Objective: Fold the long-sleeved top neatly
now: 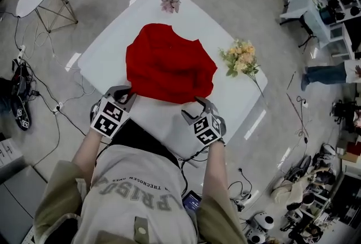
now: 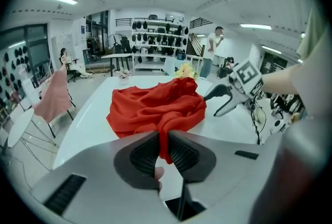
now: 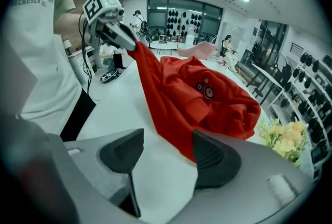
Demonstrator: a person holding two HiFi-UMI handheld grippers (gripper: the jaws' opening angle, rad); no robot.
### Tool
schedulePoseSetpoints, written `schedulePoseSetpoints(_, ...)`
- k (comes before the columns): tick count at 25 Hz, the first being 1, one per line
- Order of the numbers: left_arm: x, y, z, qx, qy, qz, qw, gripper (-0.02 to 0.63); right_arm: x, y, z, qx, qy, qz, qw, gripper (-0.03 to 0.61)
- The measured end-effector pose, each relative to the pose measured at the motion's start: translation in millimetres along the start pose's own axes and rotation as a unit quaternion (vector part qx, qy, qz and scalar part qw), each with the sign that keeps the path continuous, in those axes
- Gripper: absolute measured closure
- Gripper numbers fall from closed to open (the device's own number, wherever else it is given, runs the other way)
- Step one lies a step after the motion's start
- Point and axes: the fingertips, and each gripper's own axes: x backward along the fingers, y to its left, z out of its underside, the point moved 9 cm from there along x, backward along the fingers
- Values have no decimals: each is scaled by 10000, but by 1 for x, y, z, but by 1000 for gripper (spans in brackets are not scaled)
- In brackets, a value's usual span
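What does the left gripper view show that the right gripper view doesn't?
Only the left gripper view: the right tongs from outside, open beside the red top. Only the right gripper view: the left tongs from outside, gripping the top's edge, and round badges on it. Both: the red top, white table and yellow flowers.

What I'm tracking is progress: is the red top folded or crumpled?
Crumpled, not folded: the red top lies in a wrinkled heap on the white table, one edge pinched by the left gripper.
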Motion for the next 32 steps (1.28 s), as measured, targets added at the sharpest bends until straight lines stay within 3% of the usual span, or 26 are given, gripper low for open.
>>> schedulePoseSetpoints(9,36,-30,-17,271,-383,-101,9988,563,-41,2,1,170,-9,1007,9948,303)
schedulePoseSetpoints(10,39,-31,-17,259,-393,-160,9988,563,-40,0,0,174,-37,1057,9942,317)
schedulePoseSetpoints(11,42,-31,-16,254,-378,-233,9987,563,-36,-2,0,162,-95,1070,9941,374)
schedulePoseSetpoints(14,44,-24,-4,239,-149,-472,9985,563,-15,-10,0,162,-300,851,9958,511)
schedulePoseSetpoints(19,41,-18,16,10,349,-519,9980,563,42,-1,-4,455,-446,-147,9979,535)
schedulePoseSetpoints(25,42,-1,46,-126,835,-384,9957,563,59,55,-7,342,-289,-1165,9922,537)
schedulePoseSetpoints(28,44,10,62,-162,1003,-376,9941,563,42,86,-4,166,-189,-1307,9911,537)
schedulePoseSetpoints(32,40,24,79,-280,1114,-279,9930,563,16,107,2,-185,-166,-998,9947,536)
